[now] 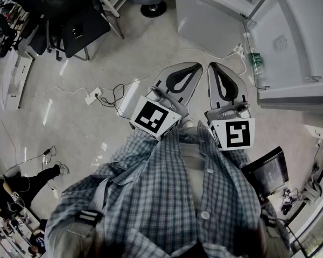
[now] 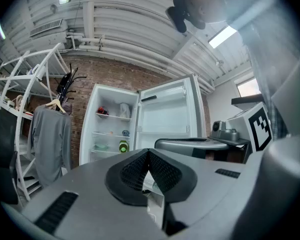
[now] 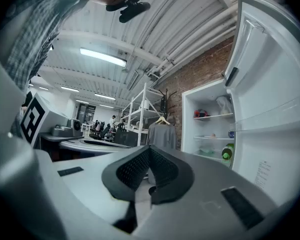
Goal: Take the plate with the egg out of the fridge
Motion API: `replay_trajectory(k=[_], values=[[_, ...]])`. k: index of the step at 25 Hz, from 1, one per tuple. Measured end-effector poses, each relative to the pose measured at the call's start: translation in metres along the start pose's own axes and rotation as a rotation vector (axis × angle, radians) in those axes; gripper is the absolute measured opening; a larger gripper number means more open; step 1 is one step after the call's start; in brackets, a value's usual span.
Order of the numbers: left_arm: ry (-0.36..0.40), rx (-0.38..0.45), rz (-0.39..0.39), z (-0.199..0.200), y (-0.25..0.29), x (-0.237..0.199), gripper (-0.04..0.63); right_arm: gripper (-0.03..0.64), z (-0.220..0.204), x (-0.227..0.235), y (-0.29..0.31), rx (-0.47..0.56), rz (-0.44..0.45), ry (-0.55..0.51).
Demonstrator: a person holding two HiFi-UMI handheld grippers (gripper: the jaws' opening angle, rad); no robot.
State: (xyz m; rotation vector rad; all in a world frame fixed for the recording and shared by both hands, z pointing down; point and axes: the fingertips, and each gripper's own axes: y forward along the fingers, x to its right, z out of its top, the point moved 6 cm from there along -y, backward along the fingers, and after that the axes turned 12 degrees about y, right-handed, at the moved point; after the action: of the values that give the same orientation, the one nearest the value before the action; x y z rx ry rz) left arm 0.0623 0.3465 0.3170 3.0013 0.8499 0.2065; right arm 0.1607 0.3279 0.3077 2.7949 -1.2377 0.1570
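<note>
Jaws of left gripper (image 2: 149,155) and right gripper (image 3: 149,153) pressed together, empty. Upright fridge (image 2: 110,129) faces them, door open; shelf contents too small to tell.

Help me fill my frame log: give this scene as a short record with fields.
fridge: open, door swung wide, ahead of both grippers
shelves: green bottle low down, red item on top shelf
plate with egg: too small to make out
left gripper: shut, empty
right gripper: shut, empty
beside fridge: grey garment on a hanger
</note>
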Motion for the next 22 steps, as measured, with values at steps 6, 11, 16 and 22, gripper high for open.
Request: replay_trajectory(k=[6, 11, 16, 22], values=[[0.005, 0.009, 0.004, 0.002, 0.004, 0.004, 0.006, 0.006, 0.001, 0.004, -0.002, 0.011, 0.001, -0.002], [0.003, 0.011, 0.017, 0.001, 0.004, 0.007, 0.006, 0.006, 0.001, 0.008, -0.006, 0.017, -0.002, 0.013], [0.001, 0.021, 0.042, 0.001, 0.002, 0.012, 0.006, 0.006, 0.0, 0.013, -0.012, 0.023, -0.002, 0.019], [-0.016, 0.037, 0.072, -0.003, 0.001, 0.015, 0.006, 0.006, -0.006, 0.02, -0.021, 0.019, -0.024, 0.034]])
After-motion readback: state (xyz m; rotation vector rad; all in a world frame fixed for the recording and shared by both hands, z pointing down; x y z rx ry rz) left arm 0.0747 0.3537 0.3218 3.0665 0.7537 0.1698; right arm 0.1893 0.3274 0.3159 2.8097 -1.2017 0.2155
